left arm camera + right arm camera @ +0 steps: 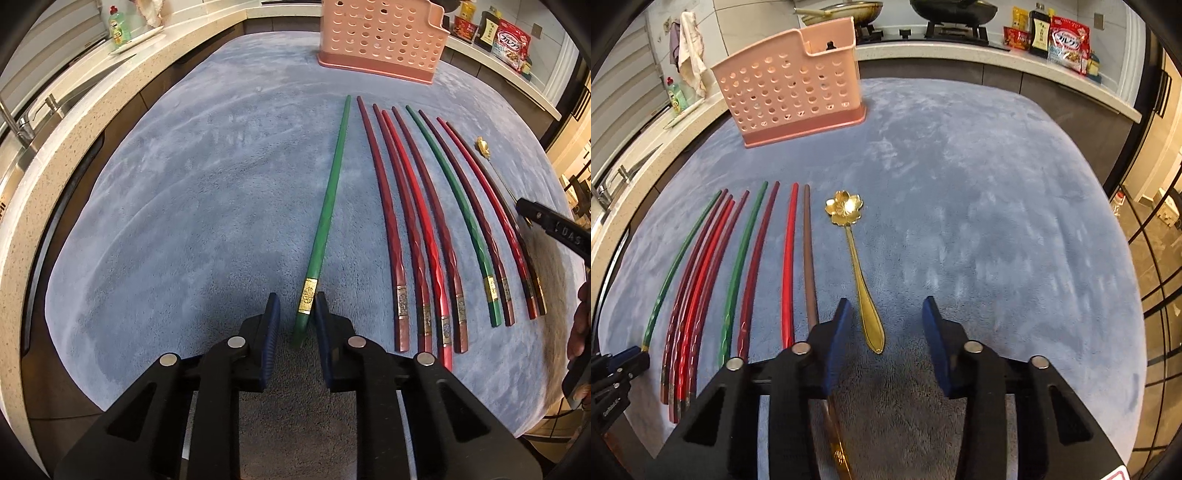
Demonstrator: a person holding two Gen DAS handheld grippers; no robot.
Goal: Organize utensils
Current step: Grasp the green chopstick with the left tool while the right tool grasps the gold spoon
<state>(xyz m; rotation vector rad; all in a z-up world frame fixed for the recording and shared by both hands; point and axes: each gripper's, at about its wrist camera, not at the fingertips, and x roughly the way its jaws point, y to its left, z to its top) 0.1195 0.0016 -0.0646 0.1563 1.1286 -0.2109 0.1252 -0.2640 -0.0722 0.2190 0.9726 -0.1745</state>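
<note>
Several red, maroon and green chopsticks (424,236) lie in a row on the blue cloth (184,206). One green chopstick (327,218) lies apart at the left; its thick end sits between the fingers of my left gripper (295,314), whose jaws are narrowly apart, right pad at the stick. In the right wrist view the row (738,266) is left of a gold flower spoon (862,273). My right gripper (884,317) is open, the spoon's handle end between its fingers. A pink perforated utensil holder (384,37) stands upright at the far side, and it also shows in the right wrist view (790,96).
A stone counter with a sink and a green soap bottle (120,26) runs along the left. Food packets and bottles (1060,40) stand on the back counter, with pans on a stove (923,14). The cloth's right edge drops off beside a glass partition (1156,229).
</note>
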